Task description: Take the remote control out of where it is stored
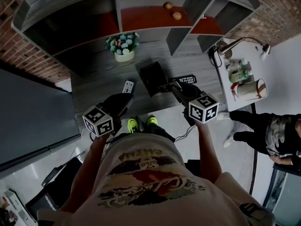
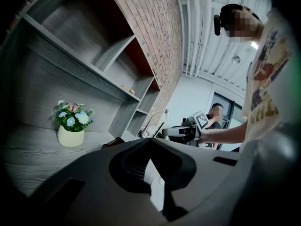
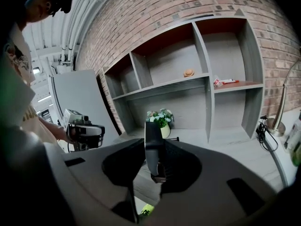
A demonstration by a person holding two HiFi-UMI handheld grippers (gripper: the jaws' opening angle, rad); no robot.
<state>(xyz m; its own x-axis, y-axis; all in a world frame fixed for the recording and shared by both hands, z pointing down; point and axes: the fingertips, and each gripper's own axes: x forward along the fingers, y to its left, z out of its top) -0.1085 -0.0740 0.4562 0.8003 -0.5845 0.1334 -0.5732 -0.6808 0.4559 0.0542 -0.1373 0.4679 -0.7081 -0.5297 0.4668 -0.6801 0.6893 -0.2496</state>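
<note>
**A:** Right gripper (image 1: 173, 87) status?

**B:** Jaws clamped on the black button-faced remote control (image 1: 187, 79). The right gripper view shows it as a dark slab standing edge-on between them. It's held above the grey wood-grain desk (image 1: 94, 91), just right of the black open-topped box (image 1: 151, 76) and clear of it.

**A:** Left gripper (image 1: 123, 97)?

**B:** Pinching a white slim remote control (image 1: 128, 86). In the left gripper view it's a pale strip wedged between the jaws. That one sits left of the box, near the desk's front edge. Can't tell whether its far end touches the desk.

**A:** What's around them?

**B:** A cream pot of blue and white flowers (image 1: 124, 47) stands further back on the desk, behind both remotes. Above that is a grey open shelf unit (image 1: 141, 32) against a brick wall, with two small round brown objects (image 1: 172, 11) in one compartment. A bent-neck metal desk lamp (image 1: 244, 42) is at the right end. A second person (image 1: 270, 131) sits off to the right, well apart from the desk work.
</note>
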